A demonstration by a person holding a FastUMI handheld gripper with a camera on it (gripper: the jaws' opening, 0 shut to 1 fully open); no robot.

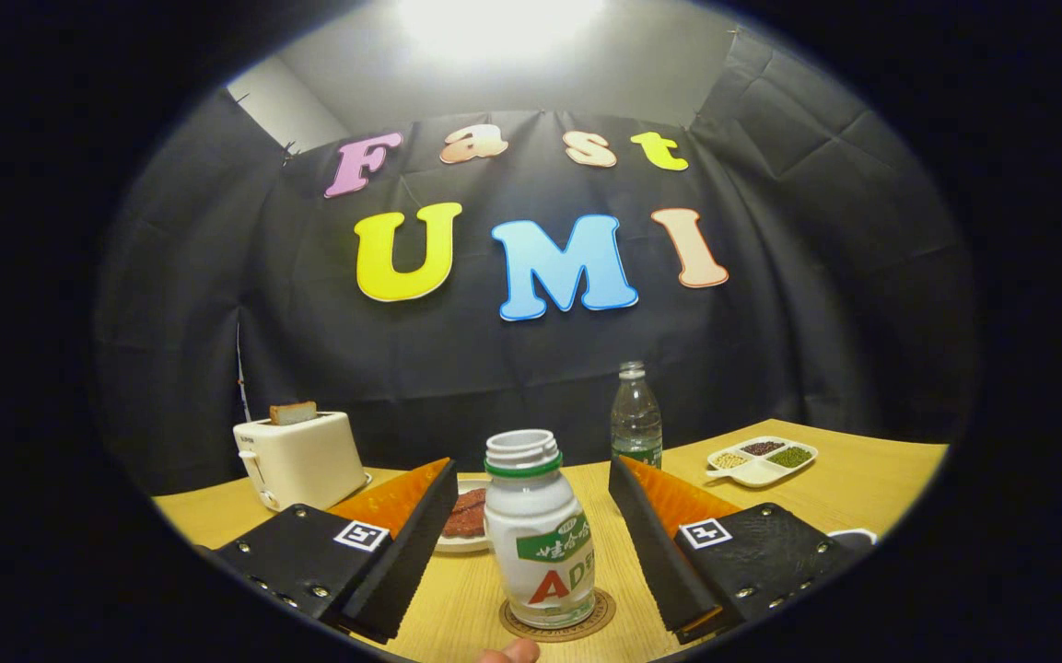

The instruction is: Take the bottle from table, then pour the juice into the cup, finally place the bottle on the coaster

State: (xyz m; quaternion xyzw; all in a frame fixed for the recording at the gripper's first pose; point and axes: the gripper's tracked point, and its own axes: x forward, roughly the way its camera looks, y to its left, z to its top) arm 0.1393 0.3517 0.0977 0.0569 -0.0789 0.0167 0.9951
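The white bottle point(540, 534) stands upright on the round coaster point(557, 615), its cap off and its open neck ringed by a green band. It sits between the two fingers of the tongs point(532, 488), which are spread wide apart, with a clear gap of tabletop on each side, so neither finger touches it. The coaster lies flat on the wooden tabletop point(862, 479), its rim showing around the bottle's base.

At the bottle's six o'clock, at the very near edge, the tip of a person's finger point(510, 653) pokes in.

At about ten o'clock from the bottle, just behind the left finger, a white plate point(466, 525) carries something dark red. Further out at ten o'clock stands a cream toaster point(300, 458) with a slice of bread point(293, 412) sticking up from its slot.

At about one o'clock, beyond the right finger, a clear plastic water bottle point(636, 416) stands upright near the back of the tabletop. At two o'clock lies a white divided tray point(761, 459), its compartments holding pale, dark and green grains. Beside the right finger, at three o'clock, a small white rim point(855, 534) shows; what it is cannot be told.
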